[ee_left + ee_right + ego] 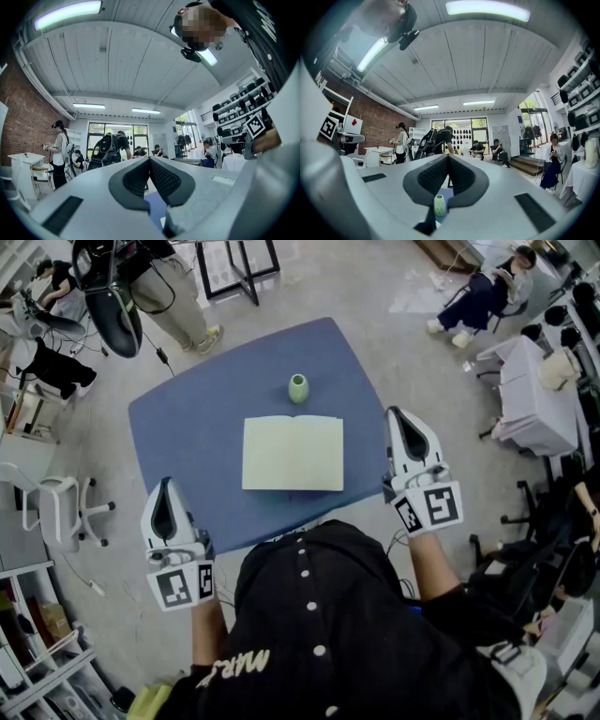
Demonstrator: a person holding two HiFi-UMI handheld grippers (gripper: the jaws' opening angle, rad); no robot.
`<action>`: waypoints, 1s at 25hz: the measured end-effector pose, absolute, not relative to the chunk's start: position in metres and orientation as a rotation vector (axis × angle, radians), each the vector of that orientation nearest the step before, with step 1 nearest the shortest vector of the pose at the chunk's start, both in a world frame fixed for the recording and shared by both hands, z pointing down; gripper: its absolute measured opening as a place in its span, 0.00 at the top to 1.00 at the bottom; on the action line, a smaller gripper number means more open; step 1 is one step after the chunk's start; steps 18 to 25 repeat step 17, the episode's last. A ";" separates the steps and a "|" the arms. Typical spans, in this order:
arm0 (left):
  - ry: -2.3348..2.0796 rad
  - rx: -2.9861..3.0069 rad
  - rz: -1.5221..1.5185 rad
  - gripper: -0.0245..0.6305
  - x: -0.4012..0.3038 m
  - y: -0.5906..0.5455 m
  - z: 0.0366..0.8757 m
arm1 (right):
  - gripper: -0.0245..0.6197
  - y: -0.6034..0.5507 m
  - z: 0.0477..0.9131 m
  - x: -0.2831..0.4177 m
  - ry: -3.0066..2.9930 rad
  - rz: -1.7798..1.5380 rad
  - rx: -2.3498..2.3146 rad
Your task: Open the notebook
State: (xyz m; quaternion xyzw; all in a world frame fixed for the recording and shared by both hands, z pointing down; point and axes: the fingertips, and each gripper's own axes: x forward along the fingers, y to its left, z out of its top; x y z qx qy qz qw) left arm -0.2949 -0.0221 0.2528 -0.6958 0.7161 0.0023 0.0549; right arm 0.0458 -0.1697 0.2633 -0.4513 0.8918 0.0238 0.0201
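A pale yellow notebook (pixel 292 453) lies open and flat in the middle of the blue table (pixel 187 418), both pages showing. My left gripper (pixel 167 484) hangs off the table's near left corner, well clear of the notebook; in the left gripper view its jaws (pixel 150 160) meet at the tips with nothing between them. At the table's right edge, to the right of the notebook and not touching it, is my right gripper (pixel 397 412). It too is shut and empty (pixel 448 156).
A small green vase (pixel 298 388) stands just behind the notebook, also seen low in the right gripper view as the vase (pixel 439 205). Around the table are white chairs (pixel 56 507), shelves, a draped table (pixel 534 399) and people standing and seated.
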 end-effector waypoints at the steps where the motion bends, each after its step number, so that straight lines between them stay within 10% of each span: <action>1: 2.175 -2.112 0.008 0.96 -0.294 -0.022 0.253 | 0.96 -0.170 0.264 0.045 2.769 0.073 -1.397; 25: 2.179 -2.119 0.010 0.96 -0.302 -0.019 0.252 | 0.96 -0.167 0.269 0.029 2.792 0.053 -1.377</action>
